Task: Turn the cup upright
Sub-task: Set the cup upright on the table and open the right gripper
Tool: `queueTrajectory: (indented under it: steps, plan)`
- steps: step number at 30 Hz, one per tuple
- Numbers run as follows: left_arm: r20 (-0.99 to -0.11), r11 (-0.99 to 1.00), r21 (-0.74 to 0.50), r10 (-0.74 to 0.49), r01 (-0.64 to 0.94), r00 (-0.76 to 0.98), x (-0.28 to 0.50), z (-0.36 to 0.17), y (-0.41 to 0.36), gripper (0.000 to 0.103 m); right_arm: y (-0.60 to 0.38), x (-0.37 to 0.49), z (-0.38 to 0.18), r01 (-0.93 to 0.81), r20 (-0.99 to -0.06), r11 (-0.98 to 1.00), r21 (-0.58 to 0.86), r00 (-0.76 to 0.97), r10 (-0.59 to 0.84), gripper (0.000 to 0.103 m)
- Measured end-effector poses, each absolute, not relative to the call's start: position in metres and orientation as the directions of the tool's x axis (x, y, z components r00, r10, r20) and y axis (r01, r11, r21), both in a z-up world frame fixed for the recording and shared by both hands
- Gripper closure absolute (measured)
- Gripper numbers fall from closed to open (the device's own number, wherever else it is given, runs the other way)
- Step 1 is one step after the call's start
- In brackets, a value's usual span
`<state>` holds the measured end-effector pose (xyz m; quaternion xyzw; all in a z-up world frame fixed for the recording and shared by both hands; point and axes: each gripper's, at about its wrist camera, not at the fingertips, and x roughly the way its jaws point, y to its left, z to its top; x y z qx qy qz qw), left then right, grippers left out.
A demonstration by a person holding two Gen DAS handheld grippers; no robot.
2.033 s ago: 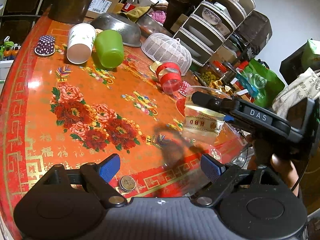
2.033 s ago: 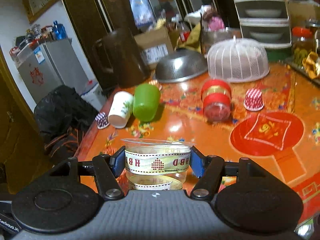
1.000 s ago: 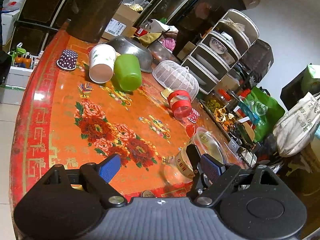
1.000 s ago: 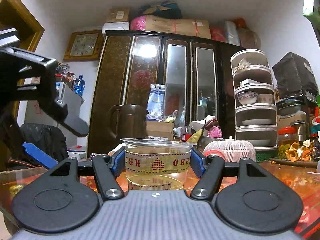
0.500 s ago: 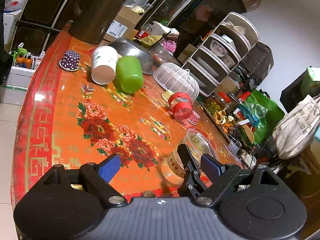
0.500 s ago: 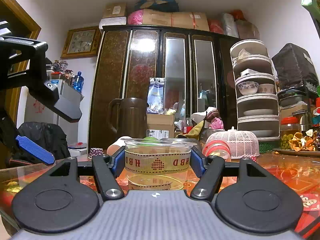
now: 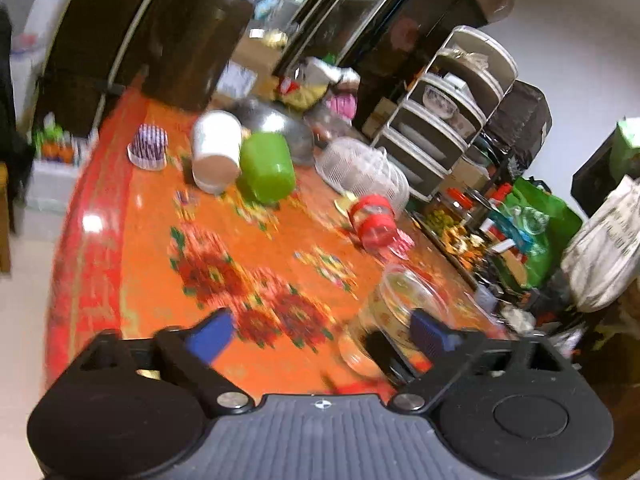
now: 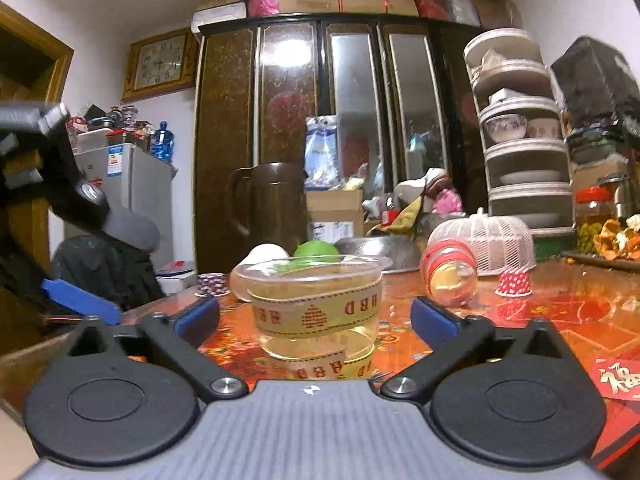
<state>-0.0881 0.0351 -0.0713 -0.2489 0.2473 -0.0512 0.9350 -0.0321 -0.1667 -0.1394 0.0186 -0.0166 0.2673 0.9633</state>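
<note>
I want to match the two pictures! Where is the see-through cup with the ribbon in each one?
Left wrist view: the clear cup sits low and right of centre, by the right fingertip, blurred.
Right wrist view: the clear cup stands upright at centre, between the open right gripper fingers.
Shared landmark: the green cup lying on the table behind it.

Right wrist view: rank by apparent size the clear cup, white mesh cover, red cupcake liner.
1. Clear cup, though it sits nearest the camera.
2. White mesh cover, close behind it in apparent size despite standing farther back.
3. Red cupcake liner, clearly smallest.
</note>
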Motion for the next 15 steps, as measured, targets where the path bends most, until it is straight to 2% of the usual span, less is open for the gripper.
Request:
queueTrajectory:
  steps: [3, 6, 10, 15]
  plan:
    - [-0.415, 0.937, -0.349, -0.121, -0.035, 0.902, -0.093, -0.068, 0.029, 0.000, -0.181, -0.049, -0.126, -0.506, -0.016, 0.863, 0.002, 0.862, 0.506, 0.001]
    - [-0.432, 0.972, -0.233, -0.079, -0.026, 0.898, -0.093, -0.061, 0.022, 0.000, -0.199, -0.060, -0.104, -0.499, -0.085, 0.867, 0.011, 0.863, 0.498, 0.001]
    - [-0.466, 0.976, -0.216, -0.136, 0.036, 0.874, -0.097, -0.040, 0.018, 0.000, -0.210, -0.063, -0.069, -0.473, -0.256, 0.880, 0.039, 0.847, 0.466, 0.001]
    - [-0.492, 0.982, -0.182, -0.142, 0.058, 0.859, -0.113, -0.008, 0.004, 0.000, -0.233, -0.081, -0.036, -0.443, -0.268, 0.886, 0.140, 0.844, 0.464, 0.001]
